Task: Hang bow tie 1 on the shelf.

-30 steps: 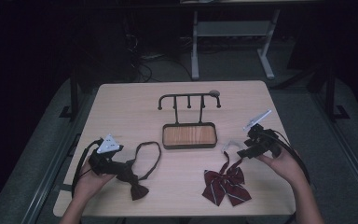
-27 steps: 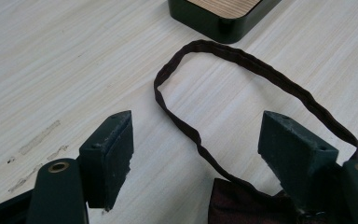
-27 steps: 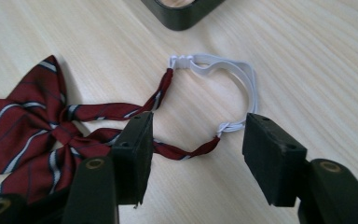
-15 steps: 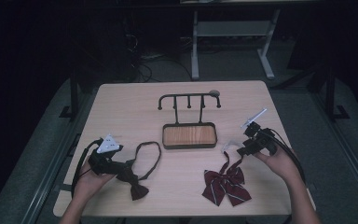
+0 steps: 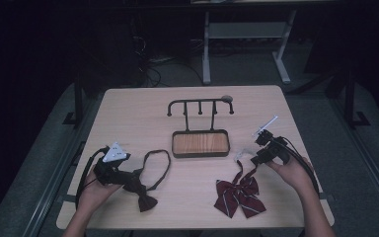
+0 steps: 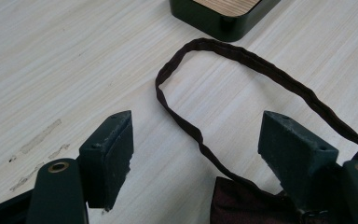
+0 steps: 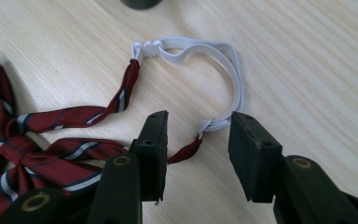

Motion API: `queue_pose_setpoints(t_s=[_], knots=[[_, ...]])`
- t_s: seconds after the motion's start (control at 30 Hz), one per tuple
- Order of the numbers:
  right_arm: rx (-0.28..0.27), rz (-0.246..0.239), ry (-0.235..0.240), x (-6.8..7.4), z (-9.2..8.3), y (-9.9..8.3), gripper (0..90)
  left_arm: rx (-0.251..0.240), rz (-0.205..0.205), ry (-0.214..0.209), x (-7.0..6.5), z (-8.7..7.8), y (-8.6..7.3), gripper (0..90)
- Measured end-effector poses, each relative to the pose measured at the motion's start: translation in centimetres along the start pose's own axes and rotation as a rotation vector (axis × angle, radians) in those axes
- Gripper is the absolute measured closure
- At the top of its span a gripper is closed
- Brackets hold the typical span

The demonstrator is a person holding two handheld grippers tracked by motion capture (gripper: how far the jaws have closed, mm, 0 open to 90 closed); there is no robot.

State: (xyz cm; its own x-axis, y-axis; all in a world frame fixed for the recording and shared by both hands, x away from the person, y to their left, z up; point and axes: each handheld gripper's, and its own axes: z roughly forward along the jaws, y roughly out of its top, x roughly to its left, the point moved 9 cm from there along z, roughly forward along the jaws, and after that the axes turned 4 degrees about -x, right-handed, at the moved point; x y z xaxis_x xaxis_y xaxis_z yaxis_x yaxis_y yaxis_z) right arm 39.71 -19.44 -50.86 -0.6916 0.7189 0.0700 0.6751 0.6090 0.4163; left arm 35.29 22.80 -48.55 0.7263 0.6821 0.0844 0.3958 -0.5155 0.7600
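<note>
A dark brown bow tie with a long loop strap lies at the table's front left. My left gripper rests at it, open, and in the left gripper view the strap runs between the wide-apart jaws, with the bow at the bottom edge. A red striped bow tie lies at the front right, its white elastic loop pointing up. My right gripper is open, and the right gripper view shows the jaws standing on either side of the elastic where it joins the red strap.
A black hook rack rises from a black tray with a wooden floor at the table's middle. The tray's corner lies just beyond the dark strap. Bare wood stretches behind the rack and along the left side.
My right gripper has crept slightly left and down onto the white elastic's end. The left gripper and both bow ties have stayed put.
</note>
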Motion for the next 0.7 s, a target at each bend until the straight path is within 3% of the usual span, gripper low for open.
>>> queue_pose_setpoints(t_s=[0.7], knots=[[0.063,0.045,-0.014,-0.4,1.1,-0.6,66.2,0.000,0.008,0.000,0.1,0.0,0.0,26.9]])
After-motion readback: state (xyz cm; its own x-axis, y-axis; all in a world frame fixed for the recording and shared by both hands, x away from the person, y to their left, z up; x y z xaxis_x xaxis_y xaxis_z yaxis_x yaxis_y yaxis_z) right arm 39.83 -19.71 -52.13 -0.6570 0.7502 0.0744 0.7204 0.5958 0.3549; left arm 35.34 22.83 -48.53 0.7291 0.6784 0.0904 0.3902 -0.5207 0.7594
